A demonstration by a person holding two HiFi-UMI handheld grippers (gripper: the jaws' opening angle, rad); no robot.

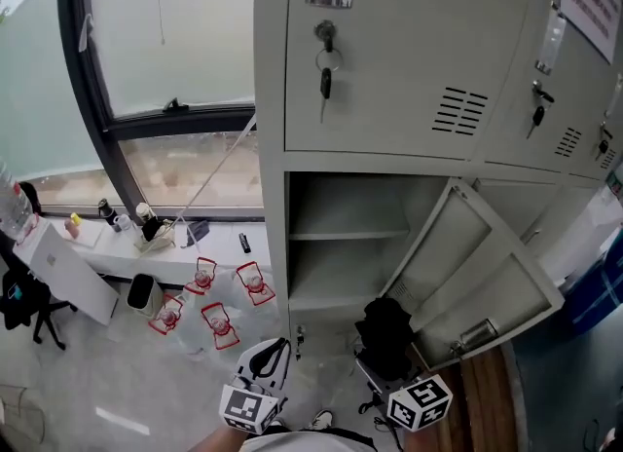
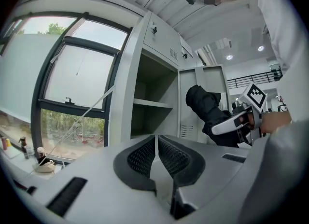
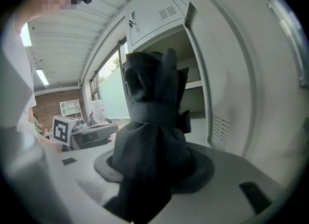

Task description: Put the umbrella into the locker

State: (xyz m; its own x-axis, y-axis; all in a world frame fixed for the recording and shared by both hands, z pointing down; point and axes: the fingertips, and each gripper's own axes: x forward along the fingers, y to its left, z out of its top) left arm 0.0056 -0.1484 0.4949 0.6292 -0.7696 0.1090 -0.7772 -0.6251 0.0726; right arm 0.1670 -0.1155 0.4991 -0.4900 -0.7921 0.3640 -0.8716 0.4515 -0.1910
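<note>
Black umbrella (image 1: pixel 386 328), folded up and strapped tight, clamped between the jaws of the right gripper (image 1: pixel 384 370). Pokes out past the jaws toward the open locker (image 1: pixel 273 245). Sits low, just in front of the open compartment, not inside it yet. Close to the grey door (image 1: pixel 482 265), standing wide open on the right. Grey metal all round. One shelf (image 1: pixel 346 234) across the middle of the compartment. Above it, shut doors with keys (image 1: pixel 325 75) hanging from the locks.

Left gripper (image 1: pixel 265 362) low down, to the left of the umbrella and apart from it. Jaws pressed together, nothing between them. Marker cubes on both grippers, near the bottom edge of the head view.

Further left, a big window (image 1: pixel 165 41) with a dark frame and a white sill under it. Small bottles (image 1: pixel 107 212) on the sill. On the floor beside the locker, clear water bottles (image 1: pixel 220 323) with red on them, bunched close together.
</note>
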